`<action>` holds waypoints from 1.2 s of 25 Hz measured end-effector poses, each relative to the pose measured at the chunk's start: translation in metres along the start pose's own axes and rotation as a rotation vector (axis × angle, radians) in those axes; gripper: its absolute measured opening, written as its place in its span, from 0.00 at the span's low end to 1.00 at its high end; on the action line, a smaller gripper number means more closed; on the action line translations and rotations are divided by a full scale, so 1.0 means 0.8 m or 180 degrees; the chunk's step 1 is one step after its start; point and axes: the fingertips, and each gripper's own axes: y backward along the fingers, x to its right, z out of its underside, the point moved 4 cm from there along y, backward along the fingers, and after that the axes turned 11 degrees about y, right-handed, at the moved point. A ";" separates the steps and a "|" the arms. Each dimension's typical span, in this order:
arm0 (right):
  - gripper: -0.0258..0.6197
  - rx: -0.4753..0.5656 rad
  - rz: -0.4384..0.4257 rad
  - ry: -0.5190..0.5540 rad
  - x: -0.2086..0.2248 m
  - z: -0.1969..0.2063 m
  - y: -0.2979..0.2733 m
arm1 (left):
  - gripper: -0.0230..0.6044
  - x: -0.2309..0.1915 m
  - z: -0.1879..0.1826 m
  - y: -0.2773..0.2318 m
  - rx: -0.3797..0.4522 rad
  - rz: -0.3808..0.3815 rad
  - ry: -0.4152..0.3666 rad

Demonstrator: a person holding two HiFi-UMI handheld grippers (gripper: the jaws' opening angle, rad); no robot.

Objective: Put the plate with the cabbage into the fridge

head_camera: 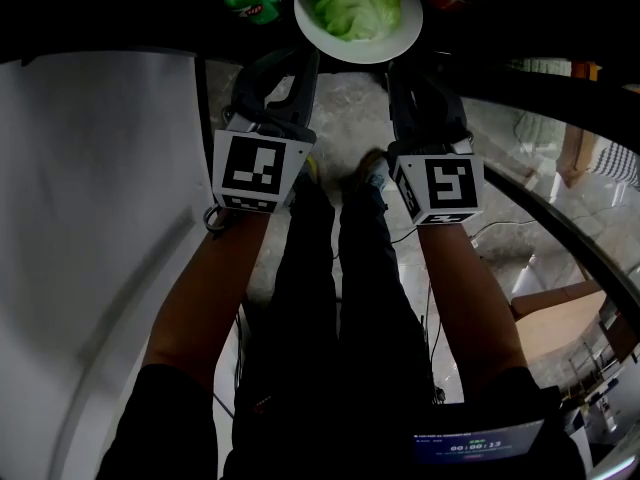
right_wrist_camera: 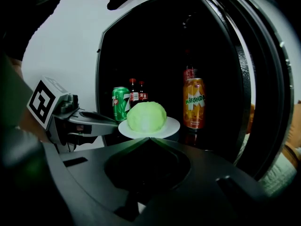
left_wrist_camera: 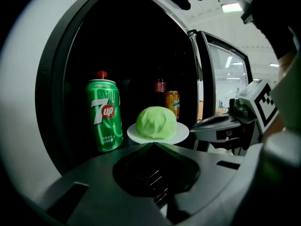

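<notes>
A: We're at the open fridge (left_wrist_camera: 141, 41). The plate (head_camera: 405, 36) with the cabbage (head_camera: 357, 3) is inside the opening, by the front edge of the dark surface. Is it set down or held above it?

B: I can't tell from here. The left hand-held gripper (left_wrist_camera: 153, 145) is clenched on the plate's left rim, jaws pinched together right at the white edge.

A: And the right hand-held gripper (right_wrist_camera: 149, 138)?

B: Same on the right rim, jaws closed on it. The plate is level between the two, with the cabbage sitting in the middle.

A: What's around it?

B: A green 7up can (left_wrist_camera: 104, 117) stands upright just beside the plate, toward the surface's left edge. An orange Mirinda can (right_wrist_camera: 194, 102) is upright toward the right edge, apart from the plate. Two dark bottles (right_wrist_camera: 133, 95) with red caps stand farther back, toward the rear edge.
</notes>
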 end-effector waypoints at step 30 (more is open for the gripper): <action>0.05 -0.0220 -0.0010 -0.0072 0.017 -0.014 -0.028 | 0.04 -0.011 -0.017 -0.022 -0.0531 -0.0144 0.0449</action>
